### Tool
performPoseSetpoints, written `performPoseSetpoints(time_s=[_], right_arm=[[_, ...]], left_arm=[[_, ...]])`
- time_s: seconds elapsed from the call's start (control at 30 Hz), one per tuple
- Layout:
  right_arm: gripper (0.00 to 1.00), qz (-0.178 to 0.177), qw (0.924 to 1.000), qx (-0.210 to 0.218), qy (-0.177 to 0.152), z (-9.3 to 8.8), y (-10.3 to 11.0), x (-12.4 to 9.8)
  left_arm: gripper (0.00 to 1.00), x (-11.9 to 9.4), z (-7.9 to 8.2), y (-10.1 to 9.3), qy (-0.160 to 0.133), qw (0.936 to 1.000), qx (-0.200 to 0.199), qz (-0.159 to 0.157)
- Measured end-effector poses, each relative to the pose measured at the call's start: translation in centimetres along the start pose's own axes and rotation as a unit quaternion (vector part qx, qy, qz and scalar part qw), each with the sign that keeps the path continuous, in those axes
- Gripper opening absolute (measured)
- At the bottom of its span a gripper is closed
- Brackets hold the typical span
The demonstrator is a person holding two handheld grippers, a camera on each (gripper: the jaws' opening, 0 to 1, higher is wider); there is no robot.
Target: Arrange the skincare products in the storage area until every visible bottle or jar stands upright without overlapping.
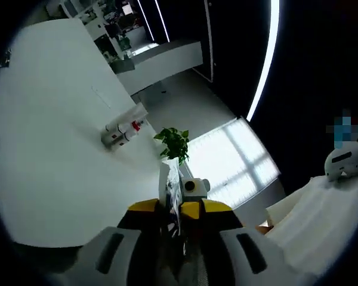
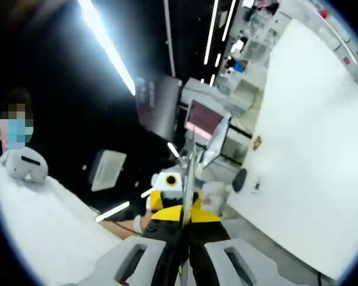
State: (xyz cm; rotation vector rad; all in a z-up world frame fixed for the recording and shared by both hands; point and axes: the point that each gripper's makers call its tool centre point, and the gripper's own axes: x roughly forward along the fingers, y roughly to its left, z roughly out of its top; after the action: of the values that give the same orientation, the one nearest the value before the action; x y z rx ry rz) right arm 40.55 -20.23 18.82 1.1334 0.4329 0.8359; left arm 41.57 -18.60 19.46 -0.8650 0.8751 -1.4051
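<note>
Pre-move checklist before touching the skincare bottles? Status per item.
1. Bottles upright: not ok. They lie on their sides on the white table.
2. No overlap: cannot tell. They lie pressed side by side, too small to separate.
3. Left gripper free to grasp: cannot tell. Its jaws look closed, and a thin pale strip rises at the tips.
4. Right gripper free to grasp: cannot tell. Its jaws also look closed.
5. Left gripper at the bottles: not ok, it is well short of them.
6. Plant apart from the bottles: ok.
</note>
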Motion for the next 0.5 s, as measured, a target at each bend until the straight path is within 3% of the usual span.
performPoseSetpoints(time_s=[0.13,0.2,0.27,0.3,0.37,0.5], right_arm=[[0.00,0.009,0.9998,0.004,-0.017,0.7,0.3,0.3],[0.00,0.014,0.9997,0.005,-0.019,1.0,0.6,0.6],[0.00,0.016,0.9997,0.006,-0.018,1.1,0.7,0.8],[0.00,0.004,0.9999,0.000,-0.017,1.1,0.2,0.6],[0.00,0.011,0.9994,0.025,-0.019,1.3,0.1,0.3],[0.00,0.010,0.9993,0.029,-0.022,1.6,0.0,-0.4]], left_arm=[[0.29,0.5,-0.8,0.6,0.020,0.9995,0.018,0.019],[0.23,0.5,-1.4,0.8,0.035,0.9989,0.022,0.022],[0.08,0.5,-1.8,0.2,0.046,0.9989,0.004,0.005],[0.05,0.5,-1.7,0.1,0.046,0.9990,0.003,0.001],[0.03,0.4,-1.5,0.3,0.039,0.9992,0.000,0.009],[0.00,0.5,-1.4,-0.2,0.036,0.9993,0.008,0.001]])
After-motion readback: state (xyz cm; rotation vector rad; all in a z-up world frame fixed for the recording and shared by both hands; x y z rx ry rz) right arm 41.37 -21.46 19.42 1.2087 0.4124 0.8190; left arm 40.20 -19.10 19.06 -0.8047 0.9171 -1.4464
